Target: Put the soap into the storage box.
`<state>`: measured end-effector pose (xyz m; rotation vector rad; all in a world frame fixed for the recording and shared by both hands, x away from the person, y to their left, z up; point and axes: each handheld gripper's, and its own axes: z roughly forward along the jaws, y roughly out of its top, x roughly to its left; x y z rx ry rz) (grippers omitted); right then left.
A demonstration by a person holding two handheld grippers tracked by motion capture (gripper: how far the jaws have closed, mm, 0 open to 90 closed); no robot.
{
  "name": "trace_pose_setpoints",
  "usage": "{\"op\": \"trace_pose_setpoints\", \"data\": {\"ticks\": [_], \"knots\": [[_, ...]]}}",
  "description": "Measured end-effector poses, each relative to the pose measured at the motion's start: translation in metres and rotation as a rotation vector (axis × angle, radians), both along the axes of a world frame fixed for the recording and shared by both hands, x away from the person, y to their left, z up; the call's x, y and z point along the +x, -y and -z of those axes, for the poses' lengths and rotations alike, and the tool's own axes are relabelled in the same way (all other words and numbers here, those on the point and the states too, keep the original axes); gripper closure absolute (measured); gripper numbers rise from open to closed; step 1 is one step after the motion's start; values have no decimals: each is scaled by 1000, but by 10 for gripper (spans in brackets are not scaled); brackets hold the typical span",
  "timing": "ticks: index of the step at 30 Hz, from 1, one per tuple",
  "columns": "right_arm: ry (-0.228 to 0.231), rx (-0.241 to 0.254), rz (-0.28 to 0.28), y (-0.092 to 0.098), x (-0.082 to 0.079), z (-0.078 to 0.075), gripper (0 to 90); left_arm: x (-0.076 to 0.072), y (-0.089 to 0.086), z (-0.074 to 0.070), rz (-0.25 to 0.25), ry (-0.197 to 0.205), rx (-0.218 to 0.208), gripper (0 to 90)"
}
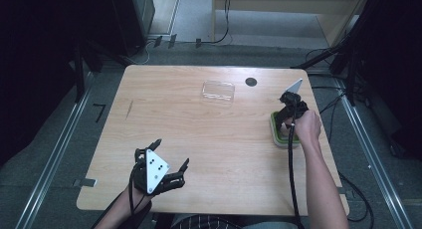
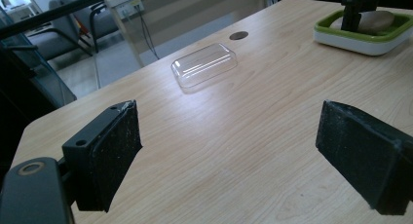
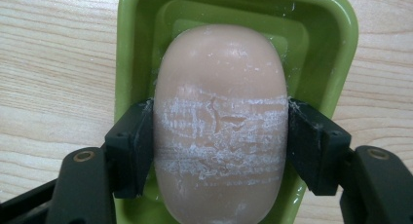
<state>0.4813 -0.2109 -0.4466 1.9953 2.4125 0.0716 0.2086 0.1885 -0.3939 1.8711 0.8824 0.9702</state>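
Wooden table (image 1: 214, 139), clear plastic lid (image 1: 218, 91) (far side), right gripper (image 3: 220, 146) pinching soap bar (image 3: 221, 87) in green dish (image 3: 136, 19), left gripper (image 2: 229, 156) spread wide, holding nothing.

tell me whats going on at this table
A person works with a tool in each hand. The right tool is closed around a pale beige oval soap bar lying in a green soap dish near the table's right edge. The left tool hovers open near the front. A clear plastic lid lies apart, farther back.

Grey floor (image 1: 59, 139), dim room, grey chairs (image 2: 63, 31)
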Motion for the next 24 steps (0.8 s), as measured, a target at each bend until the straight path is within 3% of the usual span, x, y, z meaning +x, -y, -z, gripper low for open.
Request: {"op": "trace_pose_setpoints", "data": {"ticks": [20,23,24], "knots": [[-10,-10,-9,-3,1,0,316,0,-1,0,-2,2,0,98],[1,-13,-13,-3,0,-3,293,0,0,0,1,3,1,98],[7,-15,-13,-3,-2,-6,248,0,0,0,4,5,5,98]]}}
